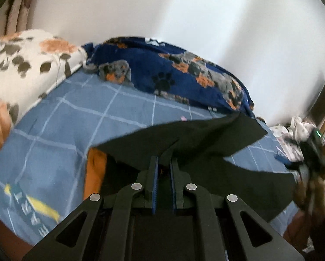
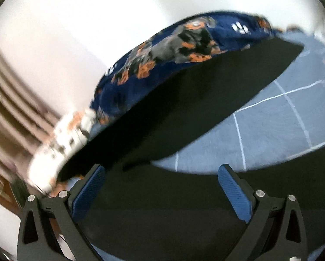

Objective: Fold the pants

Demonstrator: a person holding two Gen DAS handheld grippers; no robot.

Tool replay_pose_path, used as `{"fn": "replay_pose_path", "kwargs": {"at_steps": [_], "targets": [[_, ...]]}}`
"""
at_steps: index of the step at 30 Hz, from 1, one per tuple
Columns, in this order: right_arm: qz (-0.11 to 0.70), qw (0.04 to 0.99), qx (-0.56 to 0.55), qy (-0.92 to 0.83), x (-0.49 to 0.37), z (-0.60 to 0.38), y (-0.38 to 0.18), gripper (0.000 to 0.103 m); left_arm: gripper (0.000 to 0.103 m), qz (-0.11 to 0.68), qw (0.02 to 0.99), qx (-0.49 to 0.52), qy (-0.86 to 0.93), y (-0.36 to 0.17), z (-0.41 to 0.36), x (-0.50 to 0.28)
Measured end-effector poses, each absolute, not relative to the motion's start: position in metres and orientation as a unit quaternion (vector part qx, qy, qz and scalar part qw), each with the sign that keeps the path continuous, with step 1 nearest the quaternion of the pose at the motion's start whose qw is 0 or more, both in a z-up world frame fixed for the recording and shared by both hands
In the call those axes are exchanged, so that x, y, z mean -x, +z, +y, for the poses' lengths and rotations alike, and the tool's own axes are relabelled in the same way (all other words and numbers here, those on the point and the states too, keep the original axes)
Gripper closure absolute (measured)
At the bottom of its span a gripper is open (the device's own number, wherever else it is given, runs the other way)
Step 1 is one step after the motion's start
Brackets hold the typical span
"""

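Observation:
The black pants [image 1: 206, 137] lie partly lifted over the blue checked bedsheet [image 1: 75, 117]. My left gripper [image 1: 164, 163] is shut on a fold of the pants and holds it above the sheet. In the right wrist view the pants [image 2: 184, 108] spread wide in front of and under my right gripper [image 2: 162, 171], whose jaws stand wide open with the blue pads [image 2: 234, 191] apart; nothing is gripped between them. The right gripper also shows at the right edge of the left wrist view [image 1: 312, 150].
A navy blanket with dog prints [image 1: 173, 71] is bunched at the far side of the bed by the white wall. A white flowered pillow [image 1: 21, 65] lies at the left. A pile of light clothes [image 1: 297, 130] sits at the right. Curtains [image 2: 10, 100] hang at the left.

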State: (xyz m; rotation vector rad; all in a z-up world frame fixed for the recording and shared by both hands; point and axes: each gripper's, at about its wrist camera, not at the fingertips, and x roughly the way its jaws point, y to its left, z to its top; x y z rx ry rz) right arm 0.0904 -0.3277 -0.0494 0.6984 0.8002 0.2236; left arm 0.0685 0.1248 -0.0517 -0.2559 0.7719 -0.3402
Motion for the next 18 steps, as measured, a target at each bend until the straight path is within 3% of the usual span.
{"fn": "replay_pose_path", "kwargs": {"at_steps": [8,11,14,16,17,18], "targets": [[0.388,0.807,-0.436,0.087,-0.193,-0.375,-0.075,0.0,0.093,0.409,0.888,0.136,-0.159,-0.066,0.118,-0.04],[0.412,0.791,-0.447,0.071,-0.228,-0.388,-0.092,0.006,0.093,0.417,0.885,0.14,-0.155,-0.069,0.119,-0.039],[0.431,0.772,-0.462,0.064,-0.252,-0.398,-0.107,0.025,0.093,0.422,0.883,0.14,-0.152,-0.07,0.12,-0.04],[0.451,0.768,-0.453,0.049,-0.264,-0.402,-0.115,0.054,0.093,0.425,0.882,0.139,-0.15,-0.071,0.12,-0.04],[0.455,0.765,-0.454,0.046,-0.265,-0.404,-0.118,0.063,0.093,0.426,0.882,0.138,-0.148,-0.071,0.119,-0.042],[0.457,0.763,-0.455,0.045,-0.266,-0.406,-0.12,0.082,0.093,0.428,0.881,0.137,-0.146,-0.072,0.12,-0.042]]}}
